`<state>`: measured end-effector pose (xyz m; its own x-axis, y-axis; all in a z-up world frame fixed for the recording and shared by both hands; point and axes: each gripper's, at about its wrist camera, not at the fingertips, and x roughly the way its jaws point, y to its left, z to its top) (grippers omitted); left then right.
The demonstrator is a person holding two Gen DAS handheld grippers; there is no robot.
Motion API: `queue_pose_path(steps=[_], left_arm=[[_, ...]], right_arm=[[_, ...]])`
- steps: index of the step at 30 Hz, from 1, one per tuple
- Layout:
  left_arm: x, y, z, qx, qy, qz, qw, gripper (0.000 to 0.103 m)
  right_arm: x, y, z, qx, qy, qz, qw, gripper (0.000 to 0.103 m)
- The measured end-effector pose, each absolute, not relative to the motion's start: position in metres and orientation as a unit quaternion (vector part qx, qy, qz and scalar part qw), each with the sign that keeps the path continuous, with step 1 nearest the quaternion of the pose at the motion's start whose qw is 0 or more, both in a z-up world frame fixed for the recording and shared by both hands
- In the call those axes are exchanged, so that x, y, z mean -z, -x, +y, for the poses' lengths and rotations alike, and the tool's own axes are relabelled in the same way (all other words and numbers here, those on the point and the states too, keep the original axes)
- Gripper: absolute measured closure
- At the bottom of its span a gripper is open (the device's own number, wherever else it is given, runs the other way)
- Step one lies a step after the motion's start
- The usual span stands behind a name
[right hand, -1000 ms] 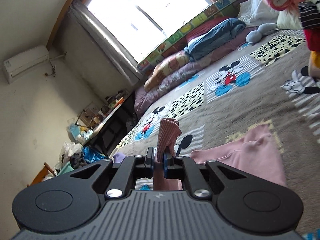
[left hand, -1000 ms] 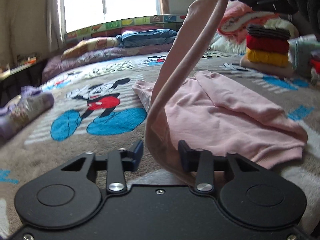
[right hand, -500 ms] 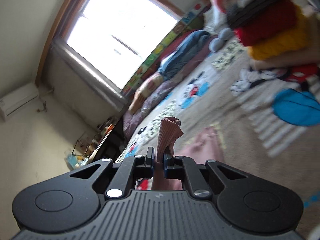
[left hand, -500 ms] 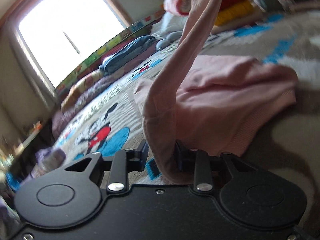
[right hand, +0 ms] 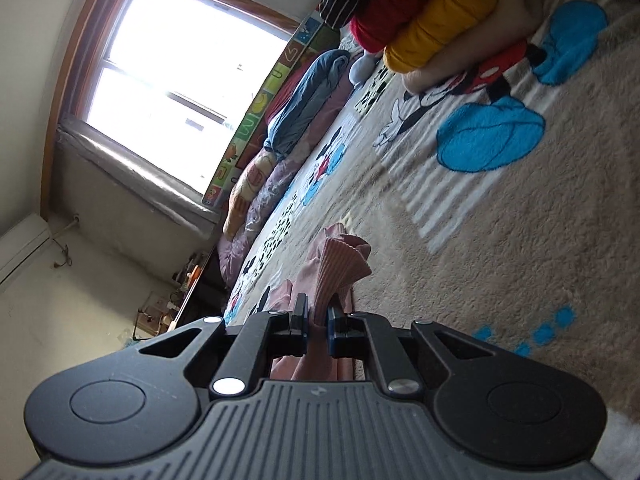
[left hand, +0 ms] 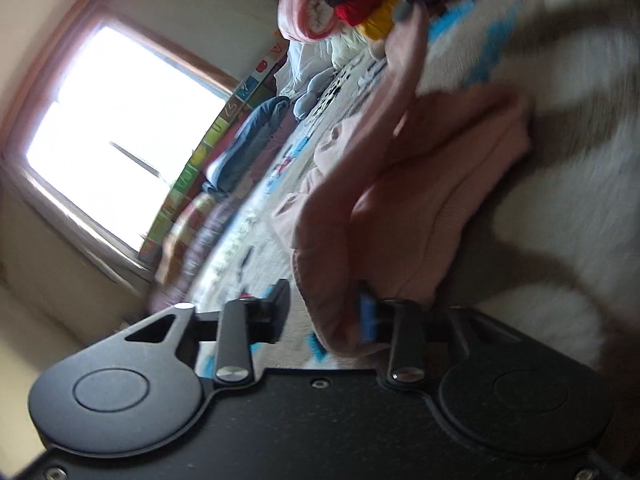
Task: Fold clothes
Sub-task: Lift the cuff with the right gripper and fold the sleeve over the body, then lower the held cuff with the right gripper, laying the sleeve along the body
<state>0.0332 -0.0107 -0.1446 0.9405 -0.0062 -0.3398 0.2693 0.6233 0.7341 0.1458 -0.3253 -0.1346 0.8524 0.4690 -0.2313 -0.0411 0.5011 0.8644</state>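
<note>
We clamp the pink sweater's cuff in our right gripper; our left gripper, just opening, stands loosely around the sleeve, which stretches away over the sweater's body.

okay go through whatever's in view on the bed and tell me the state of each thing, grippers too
pink garment: partly folded, one sleeve lifted.
ribbed cuff: pinched, bunched.
right gripper: shut on cuff.
left gripper: jaws just opened; sleeve fold between, left pad clear.
folded stack: piled neatly.
window: bright.
</note>
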Motion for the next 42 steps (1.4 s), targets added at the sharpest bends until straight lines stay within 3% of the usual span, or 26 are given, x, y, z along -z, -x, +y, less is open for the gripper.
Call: queue_pose_path(steps=[6, 9, 19, 23, 24, 26, 28, 32, 39, 42], left_arm=[[0.129, -0.036, -0.008, 0.105, -0.339, 0.159, 0.921, 0.065], [0.139, -0.039, -0.013, 0.147, -0.314, 0.216, 0.913, 0.069], [0.108, -0.027, 0.002, 0.133, -0.223, 0.216, 0.941, 0.064], [0.113, -0.048, -0.01, 0.13, -0.26, 0.208, 0.934, 0.064], [0.12, -0.051, -0.013, 0.126, -0.275, 0.21, 0.93, 0.065], [0.139, -0.053, -0.018, 0.112, -0.319, 0.222, 0.915, 0.083], [0.153, -0.046, -0.022, 0.115, -0.358, 0.227, 0.898, 0.093], [0.145, -0.04, -0.018, 0.131, -0.357, 0.24, 0.893, 0.093], [0.077, -0.042, 0.022, 0.168, -0.175, 0.237, 0.941, 0.09], [0.073, -0.059, 0.031, 0.147, -0.08, 0.224, 0.96, 0.09]], right_arm=[[0.145, -0.153, -0.33, -0.18, -0.472, 0.224, 0.833, 0.092], [0.16, -0.151, -0.331, -0.181, -0.48, 0.234, 0.826, 0.092], [0.185, -0.146, -0.328, -0.227, -0.478, 0.236, 0.815, 0.091], [0.186, -0.144, -0.331, -0.235, -0.487, 0.228, 0.81, 0.09], [0.186, -0.144, -0.332, -0.237, -0.489, 0.227, 0.808, 0.09], [0.185, -0.144, -0.334, -0.238, -0.49, 0.229, 0.807, 0.089], [0.184, -0.143, -0.337, -0.24, -0.497, 0.229, 0.802, 0.089], [0.181, -0.137, -0.341, -0.241, -0.51, 0.219, 0.796, 0.089], [0.183, -0.137, -0.329, -0.252, -0.465, 0.236, 0.815, 0.089], [0.184, -0.137, -0.33, -0.253, -0.469, 0.235, 0.813, 0.089]])
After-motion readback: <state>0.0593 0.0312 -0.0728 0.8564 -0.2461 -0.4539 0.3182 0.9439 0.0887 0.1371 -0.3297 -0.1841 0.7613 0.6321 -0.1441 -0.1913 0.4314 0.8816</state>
